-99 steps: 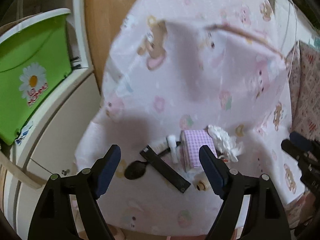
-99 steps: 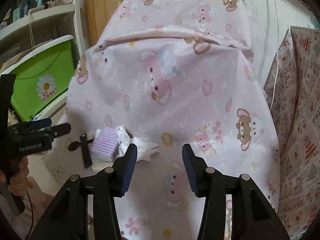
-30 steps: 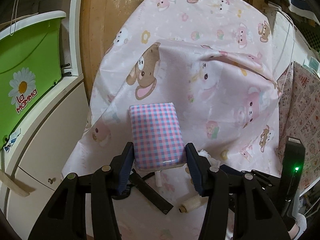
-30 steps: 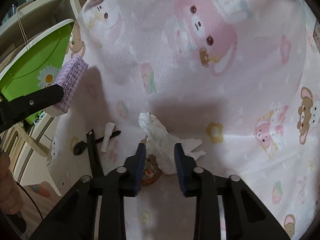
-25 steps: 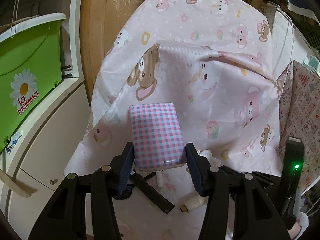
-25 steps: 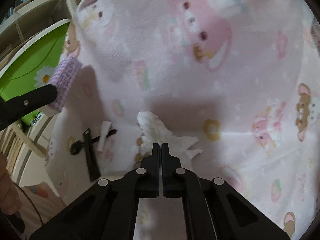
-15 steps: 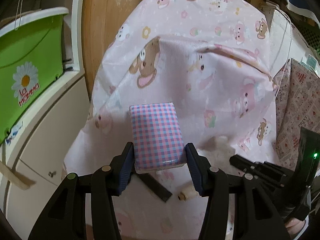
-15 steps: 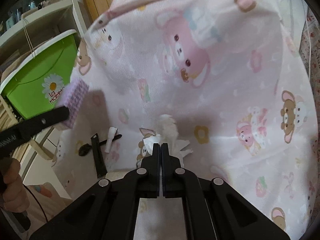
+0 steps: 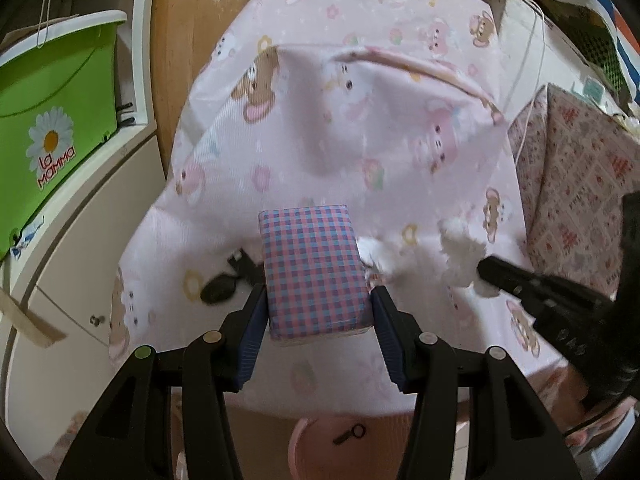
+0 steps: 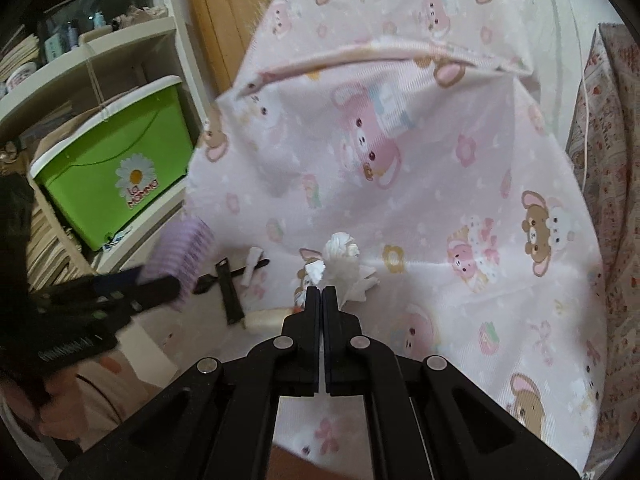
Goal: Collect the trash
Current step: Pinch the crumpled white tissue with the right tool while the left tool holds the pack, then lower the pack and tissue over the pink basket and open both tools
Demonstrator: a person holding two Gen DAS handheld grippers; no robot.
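Note:
My left gripper (image 9: 318, 304) is shut on a pink and blue checked packet (image 9: 314, 266) and holds it above the pink cartoon sheet (image 9: 360, 140). In the right wrist view the same packet (image 10: 188, 248) shows blurred at the left, in the left gripper (image 10: 132, 286). My right gripper (image 10: 321, 292) is shut on a crumpled white tissue (image 10: 344, 264), lifted off the sheet. In the left wrist view the tissue (image 9: 460, 256) hangs at the tip of the right gripper (image 9: 486, 268).
A black strip (image 10: 228, 292), a black spoon (image 10: 206, 278), a small white tube (image 10: 252, 264) and a cream roll (image 10: 266, 318) lie on the sheet. A green bin (image 10: 116, 176) stands on white shelves at left. A pink tub (image 9: 332, 448) sits below the sheet's edge. A patterned cushion (image 9: 580, 184) is at right.
The right gripper closed on the white tissue and raised it off the sheet. The left gripper carried the checked packet sideways, keeping its grip.

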